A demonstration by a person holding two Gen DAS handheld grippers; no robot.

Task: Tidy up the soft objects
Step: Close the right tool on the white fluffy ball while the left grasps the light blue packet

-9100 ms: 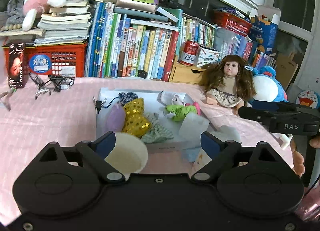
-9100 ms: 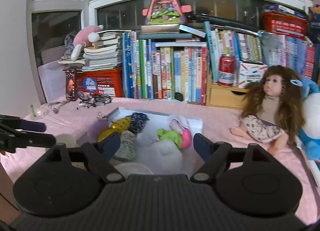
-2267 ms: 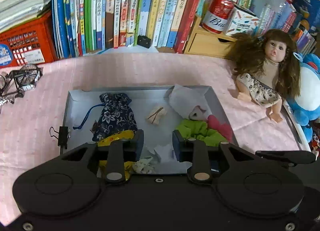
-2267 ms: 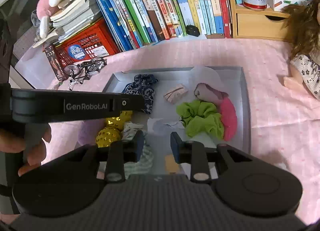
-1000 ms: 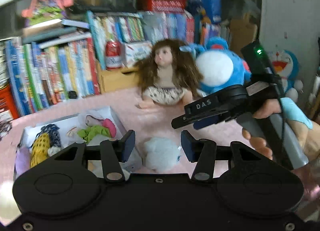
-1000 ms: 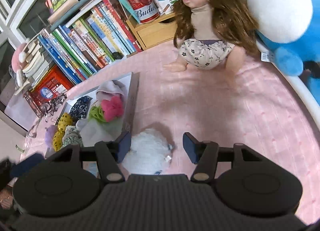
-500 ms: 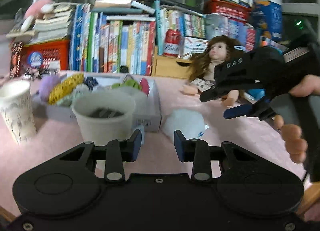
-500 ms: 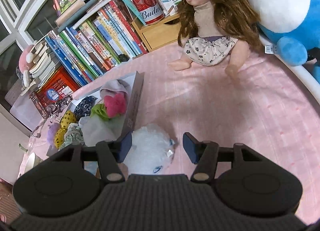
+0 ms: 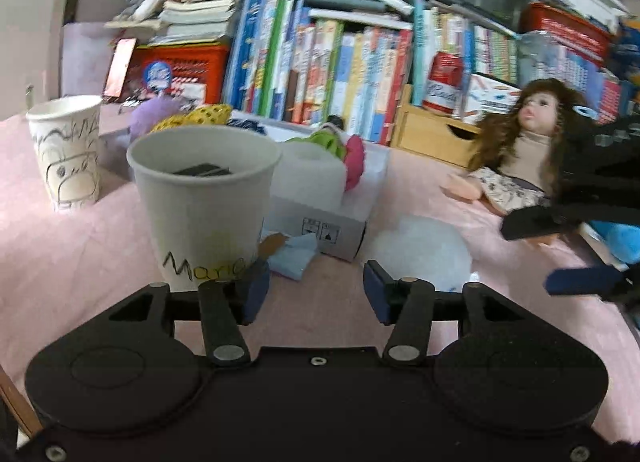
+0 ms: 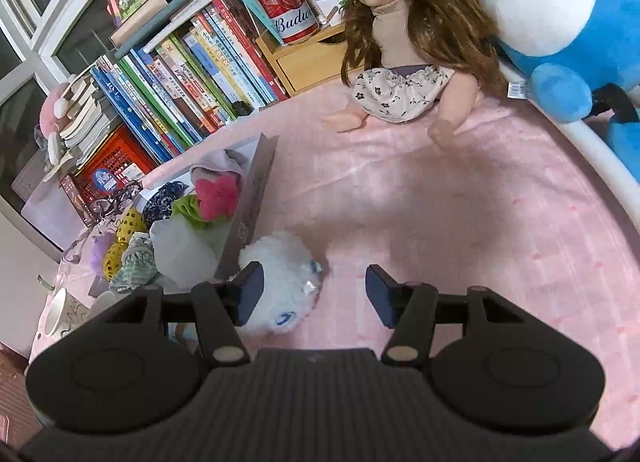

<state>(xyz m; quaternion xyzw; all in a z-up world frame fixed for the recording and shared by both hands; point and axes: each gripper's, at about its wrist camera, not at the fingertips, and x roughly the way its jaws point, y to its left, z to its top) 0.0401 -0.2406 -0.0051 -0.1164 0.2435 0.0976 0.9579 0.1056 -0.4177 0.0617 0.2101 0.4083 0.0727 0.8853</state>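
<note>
A white fluffy ball (image 10: 280, 282) lies on the pink cloth beside the right wall of the white box (image 10: 250, 202); it also shows in the left wrist view (image 9: 418, 252). The box (image 9: 320, 222) holds soft items: a pink and green scrunchie (image 10: 212, 198), a yellow mesh pouch (image 10: 120, 230), a dark floral pouch (image 10: 162, 194). My right gripper (image 10: 312, 294) is open, its left fingertip in front of the ball. My left gripper (image 9: 316, 294) is open and empty, low over the cloth in front of the box.
A paper cup marked "Maria" (image 9: 200, 206) stands just before my left finger, a second cup (image 9: 68, 154) farther left. A doll (image 10: 400, 42) and blue plush (image 10: 560, 22) sit at the right. Books (image 9: 320, 54) and a red can (image 10: 292, 14) line the back.
My left gripper has opened wider and moved closer to the cup and box. My right gripper has moved slightly forward, and its left finger now overlaps the white ball.
</note>
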